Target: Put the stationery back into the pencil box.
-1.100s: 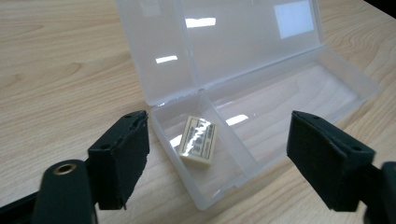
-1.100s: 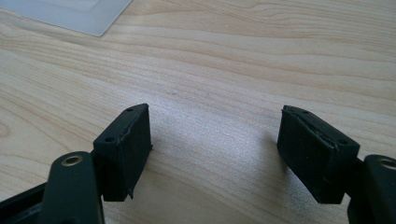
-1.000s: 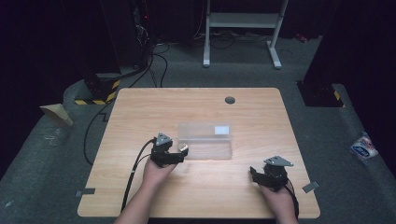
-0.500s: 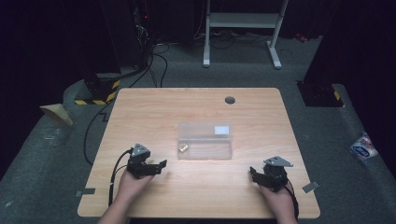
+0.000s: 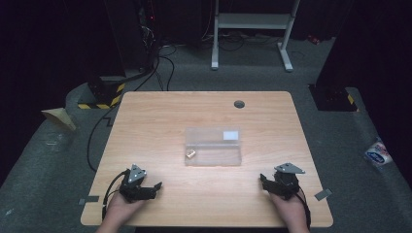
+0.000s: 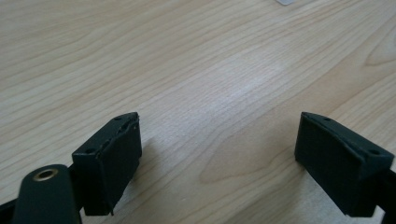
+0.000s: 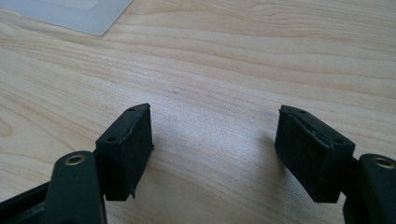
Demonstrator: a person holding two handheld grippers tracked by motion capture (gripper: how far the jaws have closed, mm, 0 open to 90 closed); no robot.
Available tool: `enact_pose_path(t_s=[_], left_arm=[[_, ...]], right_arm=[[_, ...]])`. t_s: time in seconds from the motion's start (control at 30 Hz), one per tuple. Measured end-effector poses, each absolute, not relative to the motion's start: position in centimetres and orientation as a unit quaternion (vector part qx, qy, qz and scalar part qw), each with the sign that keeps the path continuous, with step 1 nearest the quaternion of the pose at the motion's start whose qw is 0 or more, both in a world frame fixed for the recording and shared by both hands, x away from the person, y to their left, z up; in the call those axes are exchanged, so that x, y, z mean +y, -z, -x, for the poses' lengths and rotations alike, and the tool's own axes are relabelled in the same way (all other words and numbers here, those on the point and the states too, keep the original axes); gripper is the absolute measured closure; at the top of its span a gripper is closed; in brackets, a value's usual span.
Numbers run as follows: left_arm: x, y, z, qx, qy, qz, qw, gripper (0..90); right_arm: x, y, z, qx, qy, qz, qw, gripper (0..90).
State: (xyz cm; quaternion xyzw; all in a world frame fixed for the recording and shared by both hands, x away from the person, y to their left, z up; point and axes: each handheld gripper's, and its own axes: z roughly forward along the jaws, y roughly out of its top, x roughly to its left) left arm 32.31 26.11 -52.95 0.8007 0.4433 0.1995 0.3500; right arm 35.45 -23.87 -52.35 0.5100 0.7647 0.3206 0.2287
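In the high view, the left hand-held gripper (image 5: 154, 187) lies low over the near left part of the tabletop (image 5: 160, 121), jaws pointing to the right across the wood. The left hand (image 5: 121, 206) that holds it is cut off at the bottom edge, and a dark cable loops from the gripper's rear toward the table edge. The right hand-held gripper (image 5: 265, 180) sits at the near right, with its grey three-cornered plate on top; its jaws are dark and hard to separate from the body here. The right hand (image 5: 291, 206) is also cut by the frame's lower edge. Ahead of both grippers and between them, well apart from each, lies a clear flat plastic case (image 5: 214, 146) with a white label at its far right corner. A small tan piece (image 5: 190, 154) sits at the case's near left corner; whether it rests inside the case or on it cannot be told.

In the left gripper view, the left hand-held gripper (image 6: 219, 154) is released: its two black jaws stand wide with only bare wood grain between them. A pale sliver at the top edge is cut off and cannot be made out.

In the right gripper view, the right hand-held gripper (image 7: 215, 149) is likewise released, jaws apart over bare wood. Ahead and to its left, one corner of the plastic case (image 7: 79, 11) enters at the upper edge, the rest cut off.
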Motion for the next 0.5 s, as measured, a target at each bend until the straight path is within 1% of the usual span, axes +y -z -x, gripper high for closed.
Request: enact_pose_path(t_s=[0.5], left_arm=[[26.32, 52.94, -32.66, 0.443, -0.196, -0.802, 0.35, 14.5]], right_arm=[[-23.74, 52.35, -35.31, 0.76, -0.319, -0.518, 0.23, 27.0]])
